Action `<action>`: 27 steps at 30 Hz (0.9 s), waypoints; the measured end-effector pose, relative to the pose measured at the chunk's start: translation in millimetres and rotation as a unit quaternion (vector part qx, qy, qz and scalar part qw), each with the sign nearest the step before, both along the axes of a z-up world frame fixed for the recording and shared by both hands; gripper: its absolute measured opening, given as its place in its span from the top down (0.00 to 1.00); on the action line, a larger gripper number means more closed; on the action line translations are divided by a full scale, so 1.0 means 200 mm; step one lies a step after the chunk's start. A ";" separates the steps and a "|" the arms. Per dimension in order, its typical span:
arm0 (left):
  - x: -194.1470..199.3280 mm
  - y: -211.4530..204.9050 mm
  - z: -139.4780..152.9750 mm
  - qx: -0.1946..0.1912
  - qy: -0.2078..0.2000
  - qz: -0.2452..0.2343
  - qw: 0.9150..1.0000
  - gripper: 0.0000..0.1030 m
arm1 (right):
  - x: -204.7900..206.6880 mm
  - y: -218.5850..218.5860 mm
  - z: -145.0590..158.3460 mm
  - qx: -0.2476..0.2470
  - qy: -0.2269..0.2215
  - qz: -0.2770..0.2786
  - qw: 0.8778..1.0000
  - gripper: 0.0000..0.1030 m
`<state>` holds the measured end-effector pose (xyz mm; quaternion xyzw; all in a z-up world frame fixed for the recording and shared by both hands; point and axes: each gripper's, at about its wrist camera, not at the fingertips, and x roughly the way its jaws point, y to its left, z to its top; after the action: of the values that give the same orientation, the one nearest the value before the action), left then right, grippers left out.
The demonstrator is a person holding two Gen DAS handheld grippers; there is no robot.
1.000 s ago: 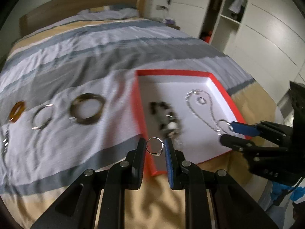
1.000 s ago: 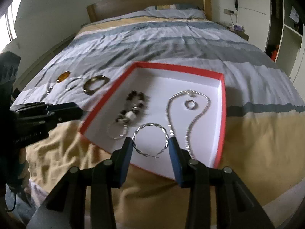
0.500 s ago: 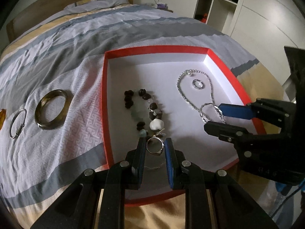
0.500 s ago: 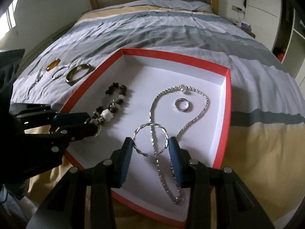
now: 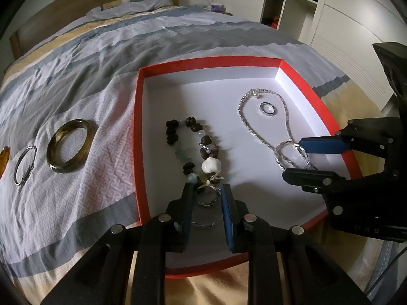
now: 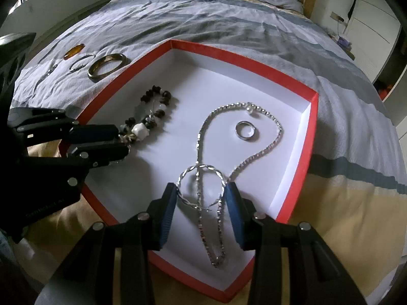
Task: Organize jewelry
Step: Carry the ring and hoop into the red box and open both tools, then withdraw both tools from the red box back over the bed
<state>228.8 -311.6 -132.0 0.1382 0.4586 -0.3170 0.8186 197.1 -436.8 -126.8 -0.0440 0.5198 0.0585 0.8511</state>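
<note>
A red box (image 5: 138, 127) with a white floor lies on the bed. In it are a beaded bracelet (image 5: 210, 165), a silver chain necklace (image 5: 257, 93) and a small ring (image 5: 267, 113) inside the chain's loop. My left gripper (image 5: 207, 198) is shut on a small silver ring (image 5: 207, 204), low over the box floor just in front of the beaded bracelet. A thin silver hoop (image 5: 203, 225) lies beneath it. My right gripper (image 6: 202, 198) is shut on a twisted silver bangle (image 6: 183, 175), held just above the necklace (image 6: 250, 108).
On the striped bedspread left of the box lie a brown bangle (image 5: 66, 169), a thin silver bangle (image 5: 25, 178) and an amber piece (image 5: 3, 160). White wardrobes (image 5: 343, 25) stand to the right. The two grippers are close together over the box's near half.
Both grippers came forward and down over the box with their pieces. The left went from the near-left rim to the beaded bracelet, the right to above the necklace. Both then held still.
</note>
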 end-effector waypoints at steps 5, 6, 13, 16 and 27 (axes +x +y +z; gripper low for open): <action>-0.02 -0.01 0.01 0.004 -0.010 -0.005 1.000 0.68 | -0.01 -0.01 0.01 0.007 -0.005 -0.011 1.000 0.63; -0.02 -0.01 0.01 0.003 -0.010 -0.005 1.000 0.67 | -0.02 -0.01 0.01 0.008 -0.005 -0.013 1.000 0.63; -0.04 0.00 0.04 0.001 -0.018 -0.004 1.000 0.58 | -0.04 -0.02 0.03 0.005 -0.009 -0.019 1.000 0.62; -0.05 0.01 0.06 -0.001 -0.026 0.000 1.000 0.52 | -0.06 -0.02 0.04 0.003 -0.010 -0.024 1.000 0.62; -0.10 0.07 0.18 -0.009 -0.044 0.010 0.999 0.48 | -0.13 -0.04 0.16 0.015 -0.038 -0.051 0.998 0.60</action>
<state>208.2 -297.1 -95.4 0.1401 0.4204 -0.3061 0.8426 170.8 -444.3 -95.4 -0.0069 0.4873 0.0211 0.8729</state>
